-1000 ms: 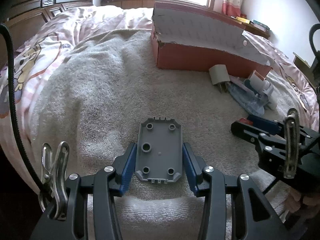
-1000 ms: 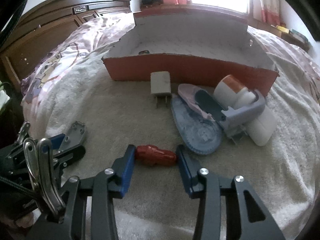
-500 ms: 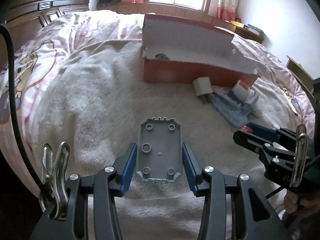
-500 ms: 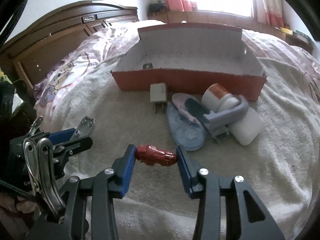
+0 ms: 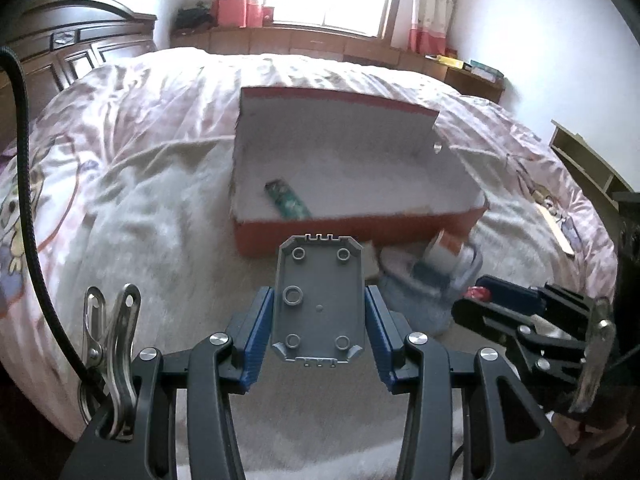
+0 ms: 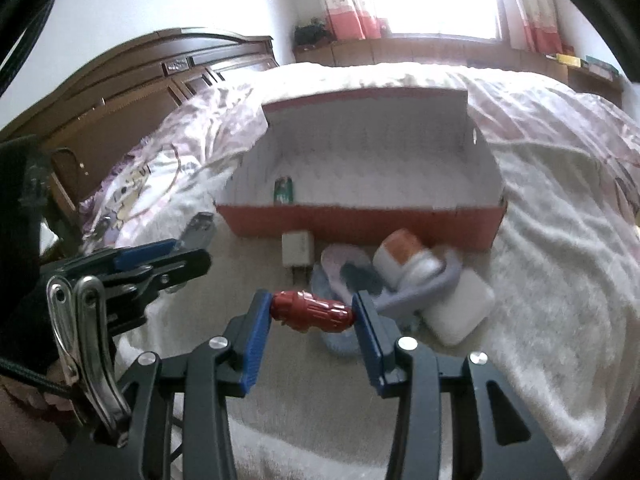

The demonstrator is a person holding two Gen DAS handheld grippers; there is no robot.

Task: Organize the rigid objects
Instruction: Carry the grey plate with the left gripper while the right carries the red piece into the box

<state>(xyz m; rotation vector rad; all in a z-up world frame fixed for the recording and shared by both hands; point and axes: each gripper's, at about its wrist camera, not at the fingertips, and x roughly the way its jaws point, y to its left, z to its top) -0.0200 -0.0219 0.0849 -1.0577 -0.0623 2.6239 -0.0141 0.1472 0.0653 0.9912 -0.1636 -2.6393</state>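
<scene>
- Grey plate point(image 5: 319, 307), studs up, is pinched flat between the blue pads of the left gripper point(image 5: 319, 322), held in the air short of the box point(image 5: 360, 228).
- Red toy point(image 6: 311, 311), ribbed and capsule-shaped, sits crosswise in the right gripper point(image 6: 312, 316); its jaws press on both ends, above the towel point(image 6: 540, 280).
- Box lies open on the bed point(image 5: 140, 120), orange outside and white inside, with one small green packet point(image 5: 288, 199) by its left end. The packet's print is too blurred to read.
- Just in front of the box: a white charger point(image 6: 297, 249), prongs toward us, then a blue pile point(image 6: 348, 276) with an orange-topped roller point(image 6: 404, 258) and a white block point(image 6: 460, 312) touching it.
- No brand, label or lettering can be made out anywhere; both views are smeared.
</scene>
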